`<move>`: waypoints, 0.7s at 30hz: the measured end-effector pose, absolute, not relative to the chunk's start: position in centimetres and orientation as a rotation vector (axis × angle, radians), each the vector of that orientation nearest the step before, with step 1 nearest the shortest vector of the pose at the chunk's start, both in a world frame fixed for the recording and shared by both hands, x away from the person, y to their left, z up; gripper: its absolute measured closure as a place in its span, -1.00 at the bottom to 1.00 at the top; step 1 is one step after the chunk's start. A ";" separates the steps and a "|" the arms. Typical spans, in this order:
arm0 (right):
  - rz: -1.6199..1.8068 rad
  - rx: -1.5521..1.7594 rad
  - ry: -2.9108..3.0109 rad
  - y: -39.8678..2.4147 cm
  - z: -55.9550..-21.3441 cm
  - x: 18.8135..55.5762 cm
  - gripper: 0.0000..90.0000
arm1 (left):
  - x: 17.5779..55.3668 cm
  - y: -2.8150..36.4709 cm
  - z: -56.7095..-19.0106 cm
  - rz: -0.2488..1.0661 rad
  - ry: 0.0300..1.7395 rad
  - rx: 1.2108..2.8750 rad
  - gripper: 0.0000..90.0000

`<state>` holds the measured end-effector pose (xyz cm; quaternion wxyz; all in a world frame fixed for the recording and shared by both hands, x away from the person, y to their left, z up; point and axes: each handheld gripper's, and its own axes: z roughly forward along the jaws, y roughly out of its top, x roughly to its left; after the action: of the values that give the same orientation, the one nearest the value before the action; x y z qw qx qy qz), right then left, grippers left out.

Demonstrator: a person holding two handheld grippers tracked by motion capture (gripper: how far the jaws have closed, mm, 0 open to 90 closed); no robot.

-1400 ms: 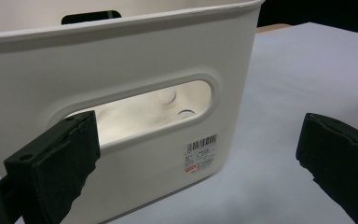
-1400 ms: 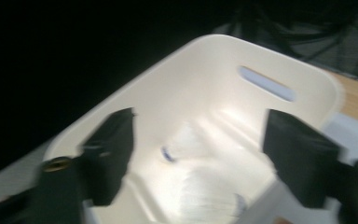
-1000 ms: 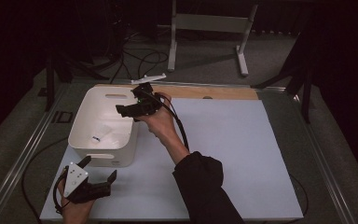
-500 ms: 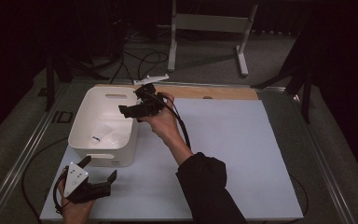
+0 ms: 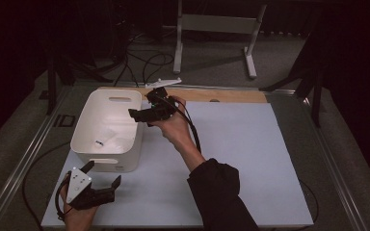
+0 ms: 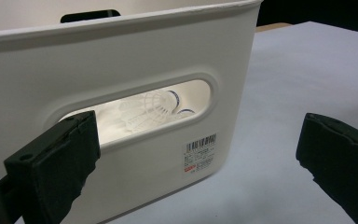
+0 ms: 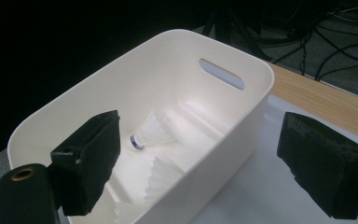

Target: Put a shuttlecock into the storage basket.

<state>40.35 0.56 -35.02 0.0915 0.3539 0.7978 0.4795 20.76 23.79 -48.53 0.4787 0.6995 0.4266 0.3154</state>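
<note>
right gripper [image 5: 136, 114] spread wide, empty, above the bin [image 5: 87, 144] rim. left gripper [image 5: 103, 179] spread too, just beside bin's near wall. shuttlecocks [image 7: 149, 133] lying inside.

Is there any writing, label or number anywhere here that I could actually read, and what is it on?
White sticker on the near wall of the white plastic tub, under its handle slot: a barcode, small print and a red mark, all too small and blurred to read.
White plastic shuttlecocks inside the tub: a blue band on the base, no legible text.
Nothing else carries readable words or numbers.
</note>
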 end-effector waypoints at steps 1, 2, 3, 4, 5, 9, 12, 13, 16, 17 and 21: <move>1.425 1.058 2.368 0.5 -35.1 40.3 -0.71 | 20.8 23.8 -48.5 0.770 1.041 1.707 -1.00; 1.423 1.059 2.368 0.3 -35.1 40.4 -0.71 | 20.8 23.8 -48.5 0.770 1.042 1.708 -1.00; 1.423 1.059 2.368 0.3 -35.1 40.4 -0.71 | 20.8 23.8 -48.5 0.770 1.042 1.708 -1.00; 1.414 1.058 2.370 0.0 -35.1 40.4 -0.71 | 20.8 23.8 -48.5 0.770 1.042 1.707 -1.00; 1.409 1.059 2.371 -0.1 -35.2 40.4 -0.71 | 20.8 23.8 -48.5 0.771 1.042 1.707 -1.00; 1.399 1.057 2.366 -0.6 -35.3 40.4 -0.71 | 20.8 23.8 -48.5 0.771 1.042 1.705 -1.00; 1.383 1.050 2.371 -0.9 -35.3 40.3 -0.71 | 20.8 23.8 -48.5 0.771 1.041 1.705 -1.00; 1.372 1.045 2.364 -1.0 -35.4 40.3 -0.72 | 20.8 23.8 -48.5 0.771 1.042 1.705 -1.00; 1.353 1.032 2.363 -1.2 -35.5 40.2 -0.72 | 20.8 23.8 -48.5 0.771 1.042 1.705 -1.00; 1.352 1.034 2.362 -1.3 -35.5 40.1 -0.72 | 20.8 23.8 -48.5 0.771 1.042 1.706 -1.00; 1.349 1.034 2.357 -1.7 -35.7 40.0 -0.72 | 20.8 23.8 -48.5 0.772 1.043 1.705 -1.00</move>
<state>40.00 -1.75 -35.73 0.1179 0.3533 0.8055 0.4610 20.76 23.79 -48.53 0.4790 0.6986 0.4271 0.3162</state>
